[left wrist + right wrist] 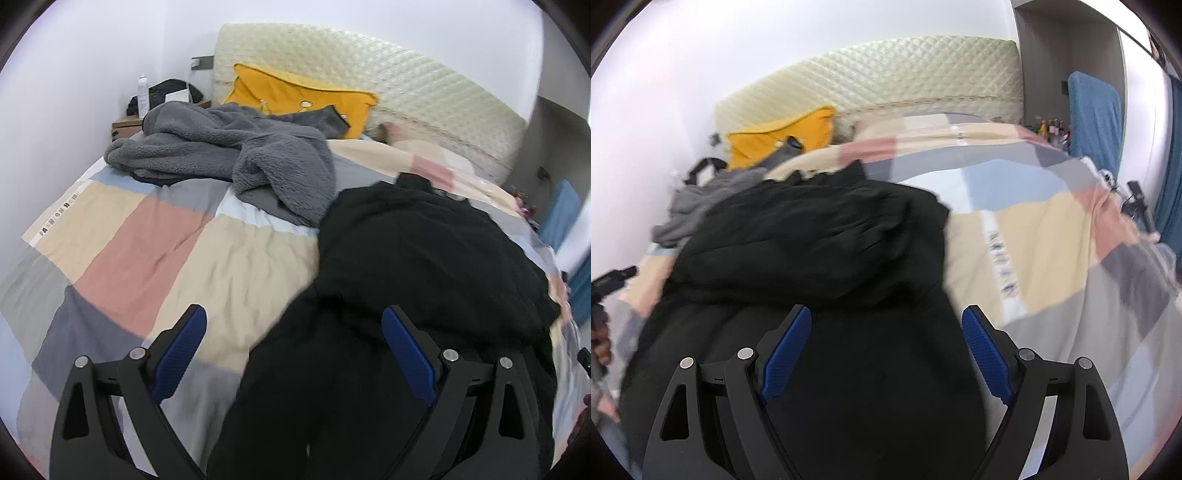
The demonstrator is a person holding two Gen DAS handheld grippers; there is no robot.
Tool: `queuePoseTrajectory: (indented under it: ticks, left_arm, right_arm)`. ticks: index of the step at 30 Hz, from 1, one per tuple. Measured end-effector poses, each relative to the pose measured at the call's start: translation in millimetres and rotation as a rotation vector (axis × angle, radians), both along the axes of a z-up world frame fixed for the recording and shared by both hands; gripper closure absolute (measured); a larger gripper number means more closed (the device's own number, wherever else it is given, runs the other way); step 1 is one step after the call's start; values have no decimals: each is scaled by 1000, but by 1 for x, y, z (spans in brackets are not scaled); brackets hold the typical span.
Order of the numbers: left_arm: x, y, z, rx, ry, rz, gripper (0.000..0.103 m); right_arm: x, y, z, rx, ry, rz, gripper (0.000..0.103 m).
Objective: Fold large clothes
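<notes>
Grey fleece garment (229,162) beside black garment (406,258), yellow pillow (295,96) behind.

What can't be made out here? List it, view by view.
- Black garment: lower part cut off by the frame edge in both wrist views; its type is unclear.
- Grey fleece: right wrist view, mostly hidden behind the black garment, blurred.
- Nightstand items: left wrist view, too small.

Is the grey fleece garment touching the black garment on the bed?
Touching. The left wrist view shows the grey fleece garment with its lower edge meeting the black garment, no bedcover visible between them there.
</notes>
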State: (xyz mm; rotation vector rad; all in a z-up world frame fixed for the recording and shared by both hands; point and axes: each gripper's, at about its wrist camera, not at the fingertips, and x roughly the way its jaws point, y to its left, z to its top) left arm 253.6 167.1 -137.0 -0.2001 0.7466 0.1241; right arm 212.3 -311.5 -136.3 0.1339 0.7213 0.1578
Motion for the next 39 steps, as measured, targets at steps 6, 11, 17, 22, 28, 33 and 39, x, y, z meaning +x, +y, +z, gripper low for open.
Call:
queuePoseTrajectory:
  ticks: [6,11,17,22,28,33,39]
  left_arm:
    - [-45,-6,15,8,-17,-49,7]
    - [-67,1,33,-52,-31,-70,7]
    - [-97,23,86,-4,-82,-75,7]
    - [-117,54,148,133,-107,-73,7]
    - [-133,86,177,89,-36,-148,7]
    - [-136,94,133,-76,105,-197,7]
    - [-131,81,48,-226,296,-272,8]
  right_arm:
    - [-48,13,11,-53,-11,27,20]
    - [-80,-8,16,47,-6,-12,20]
    - [-101,-11,37,-23,-13,9,20]
    - [-114,-14,61,-44,3,91,20]
    - [-122,-47,64,65,140,173,20]
    - [-117,-71,22,127,368,197,21]
    - [-119,-82,13,167,451,197,21]
